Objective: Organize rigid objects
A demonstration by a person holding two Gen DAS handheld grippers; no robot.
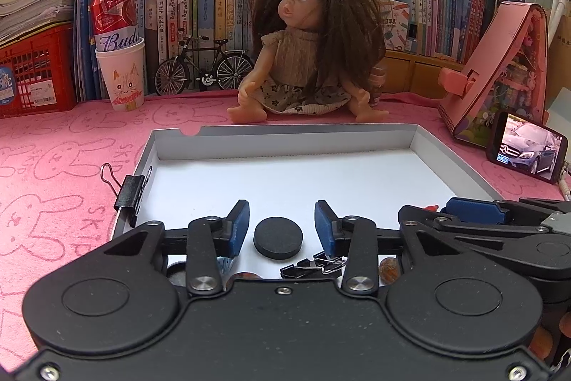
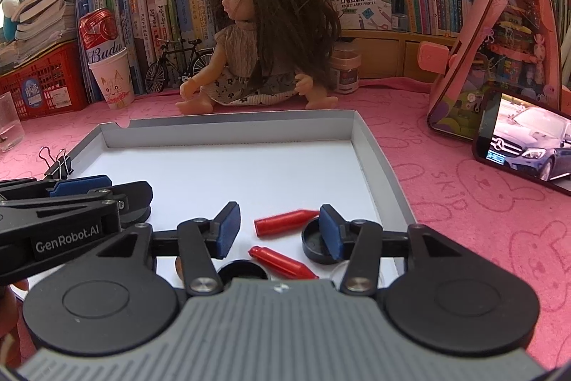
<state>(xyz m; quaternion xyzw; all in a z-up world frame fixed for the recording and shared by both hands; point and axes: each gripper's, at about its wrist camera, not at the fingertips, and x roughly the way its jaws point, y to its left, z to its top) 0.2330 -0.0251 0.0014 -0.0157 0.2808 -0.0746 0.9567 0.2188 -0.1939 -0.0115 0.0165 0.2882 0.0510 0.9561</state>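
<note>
Left tongs (image 1: 280, 229): parted, gripping nothing; black disc (image 1: 278, 237) lying loose between the pads on the tray floor.
Right tongs (image 2: 278, 225): open wide, empty; upper red crayon (image 2: 285, 221) between the pads, untouched.
Lower red crayon (image 2: 282, 261): nearer the camera.
Tray (image 1: 285, 140): white, on the pink table (image 1: 53, 149).
Binder clip (image 1: 130, 190): on the tray's left rim.

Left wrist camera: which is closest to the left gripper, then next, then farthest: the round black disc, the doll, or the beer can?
From the left gripper:
1. Round black disc, lying in the white tray right between the open fingers.
2. Doll, sitting just past the tray's far edge.
3. Beer can, back left, standing in a paper cup by the books.
</note>
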